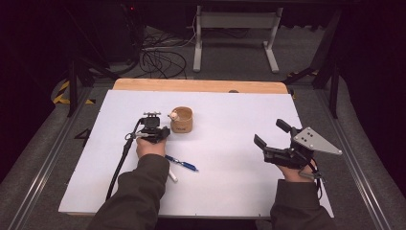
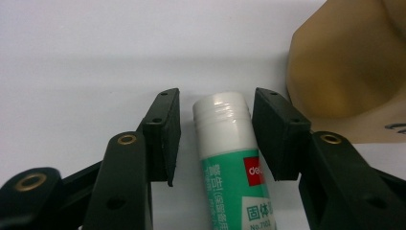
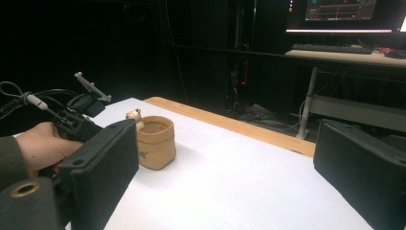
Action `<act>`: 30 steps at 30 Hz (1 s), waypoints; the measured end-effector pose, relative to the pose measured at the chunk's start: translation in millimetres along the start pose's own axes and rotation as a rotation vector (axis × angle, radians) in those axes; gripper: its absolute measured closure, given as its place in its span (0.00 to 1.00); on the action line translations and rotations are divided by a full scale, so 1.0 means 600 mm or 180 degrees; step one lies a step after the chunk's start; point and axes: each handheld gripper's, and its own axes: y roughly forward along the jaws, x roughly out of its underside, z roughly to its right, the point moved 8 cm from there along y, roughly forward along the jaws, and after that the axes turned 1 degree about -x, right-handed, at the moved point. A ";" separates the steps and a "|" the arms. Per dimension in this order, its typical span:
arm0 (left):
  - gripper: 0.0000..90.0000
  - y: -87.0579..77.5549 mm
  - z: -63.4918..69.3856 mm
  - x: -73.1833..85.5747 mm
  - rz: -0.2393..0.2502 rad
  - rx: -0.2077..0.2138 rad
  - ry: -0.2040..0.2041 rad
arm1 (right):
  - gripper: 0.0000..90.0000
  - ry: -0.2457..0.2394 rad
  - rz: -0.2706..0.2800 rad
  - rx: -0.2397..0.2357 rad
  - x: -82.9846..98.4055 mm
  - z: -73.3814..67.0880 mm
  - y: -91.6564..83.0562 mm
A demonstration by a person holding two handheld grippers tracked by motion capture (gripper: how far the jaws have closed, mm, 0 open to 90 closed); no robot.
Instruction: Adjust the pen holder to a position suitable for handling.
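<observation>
A glue stick with a white cap and a green label lies on the white table, cap pointing away, between the jaws of my left gripper. A gap shows at the left pad; the right pad sits right against the cap. In the high view my left gripper is left of a tan pouch, and the stick is hidden under it. My right gripper hovers at the table's right side, open wide and holding nothing.
A blue pen and a white marker lie by the left forearm. The tan pouch stands open-topped with a small pale knob at its rim. A wooden strip edges the far side. Cables and a desk frame lie beyond.
</observation>
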 end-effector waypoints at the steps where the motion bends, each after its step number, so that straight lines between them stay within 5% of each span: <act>1: 0.60 0.000 0.000 0.000 0.0001 -0.0002 0.0008 | 0.10 0.0004 -0.0003 -0.0002 0.000 0.000 0.000; 30: 0.67 0.001 0.001 -0.001 0.0004 -0.0006 0.0038 | 0.10 0.0017 -0.0021 -0.0003 0.001 -0.001 0.001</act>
